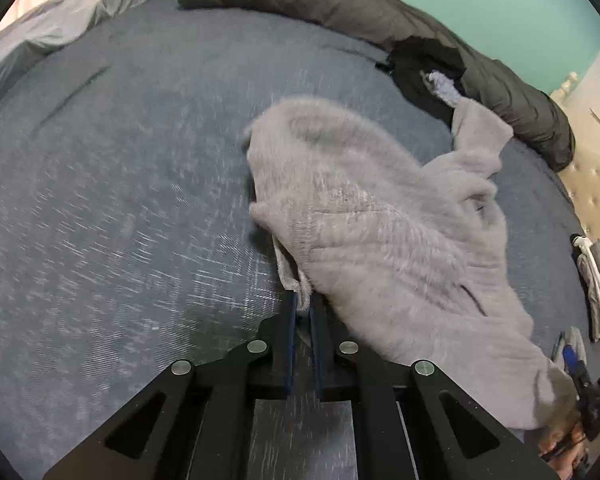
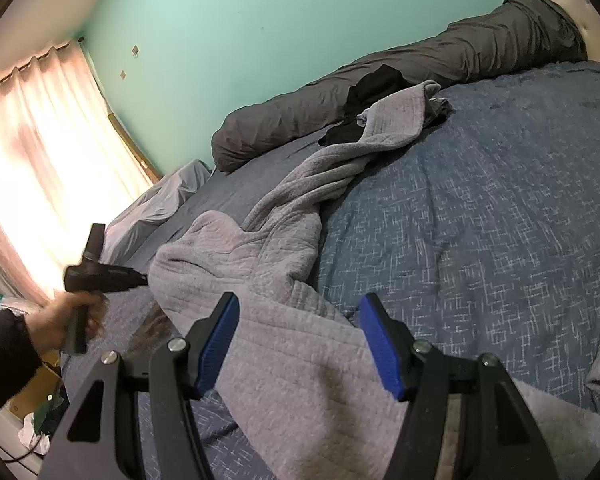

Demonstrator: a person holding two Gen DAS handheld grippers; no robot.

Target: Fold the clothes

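Observation:
A grey quilted garment (image 1: 380, 216) lies rumpled across the blue bedspread (image 1: 120, 200). My left gripper (image 1: 303, 304) is shut on a thin edge of the garment's near left side. In the right wrist view the same garment (image 2: 292, 360) runs from under my right gripper (image 2: 300, 344) up toward the far wall. The right gripper is open, its blue pads (image 2: 220, 344) wide apart just above the cloth, with nothing between them. A hand (image 2: 68, 320) holds the left gripper (image 2: 142, 279) at the garment's left edge.
A dark grey rolled duvet (image 1: 340, 4) lies along the teal wall, with black clothes (image 1: 420, 68) beside it. Folded items (image 1: 598, 292) are stacked at the right near a cream headboard (image 1: 592, 184). A light grey pillow (image 2: 160, 204) sits by the curtained window (image 2: 40, 160).

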